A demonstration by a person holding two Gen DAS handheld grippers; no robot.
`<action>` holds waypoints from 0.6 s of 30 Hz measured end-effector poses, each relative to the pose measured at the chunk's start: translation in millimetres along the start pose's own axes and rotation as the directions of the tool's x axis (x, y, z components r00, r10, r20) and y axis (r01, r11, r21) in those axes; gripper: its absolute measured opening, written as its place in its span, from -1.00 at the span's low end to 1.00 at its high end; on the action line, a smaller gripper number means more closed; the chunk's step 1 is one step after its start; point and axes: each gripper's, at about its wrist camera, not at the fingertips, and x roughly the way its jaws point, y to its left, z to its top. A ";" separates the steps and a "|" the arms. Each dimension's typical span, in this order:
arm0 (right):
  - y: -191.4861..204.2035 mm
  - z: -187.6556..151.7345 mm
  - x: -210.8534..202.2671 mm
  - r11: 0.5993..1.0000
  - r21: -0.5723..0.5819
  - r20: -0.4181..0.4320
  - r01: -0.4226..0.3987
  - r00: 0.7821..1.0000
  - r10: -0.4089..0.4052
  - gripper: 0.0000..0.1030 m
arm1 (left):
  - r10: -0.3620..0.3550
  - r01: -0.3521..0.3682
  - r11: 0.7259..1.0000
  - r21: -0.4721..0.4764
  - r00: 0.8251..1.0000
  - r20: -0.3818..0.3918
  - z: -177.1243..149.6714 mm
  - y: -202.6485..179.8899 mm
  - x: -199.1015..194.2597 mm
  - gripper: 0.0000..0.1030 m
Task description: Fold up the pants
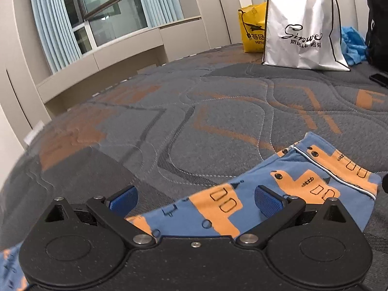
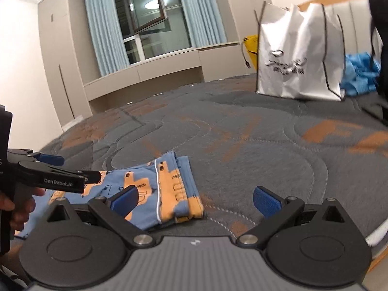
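Observation:
The pants (image 2: 169, 186), blue with orange printed shapes and a white piped seam, lie folded in layers on the grey quilted mattress (image 2: 254, 160). My right gripper (image 2: 196, 202) is open and holds nothing; its left pad (image 2: 126, 200) overlaps the pants' near edge and its right pad is over bare mattress. In the left wrist view the pants (image 1: 303, 177) run from under the tool out to the right. My left gripper (image 1: 196, 202) is open, with cloth below and between its fingers. The right wrist view shows the left gripper (image 2: 75, 167) from the side, held by a hand (image 2: 14, 208).
A white shopping bag (image 1: 303, 31) stands at the far end of the bed, with a yellow bag (image 1: 252, 29) behind it and a blue cloth heap (image 1: 354, 46) to its right. A dark phone (image 1: 378, 78) lies at far right. The mattress edge (image 2: 378, 232) drops off near right.

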 end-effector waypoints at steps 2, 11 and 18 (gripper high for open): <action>-3.0 -3.0 -0.4 1.000 0.016 -0.003 0.005 1.000 -0.005 1.00 | 0.003 -0.003 1.000 0.009 1.000 -0.010 4.4 -0.1 -2.5 0.99; 3.3 -10.0 10.6 0.999 0.049 -0.060 0.001 0.998 0.002 0.74 | 0.002 -0.002 1.000 0.008 1.000 -0.013 11.4 -3.3 -0.1 0.99; 5.3 -11.9 14.5 0.995 0.078 -0.053 0.060 0.997 -0.056 0.53 | -0.012 0.013 1.000 0.017 0.999 -0.052 6.8 -11.9 16.6 0.99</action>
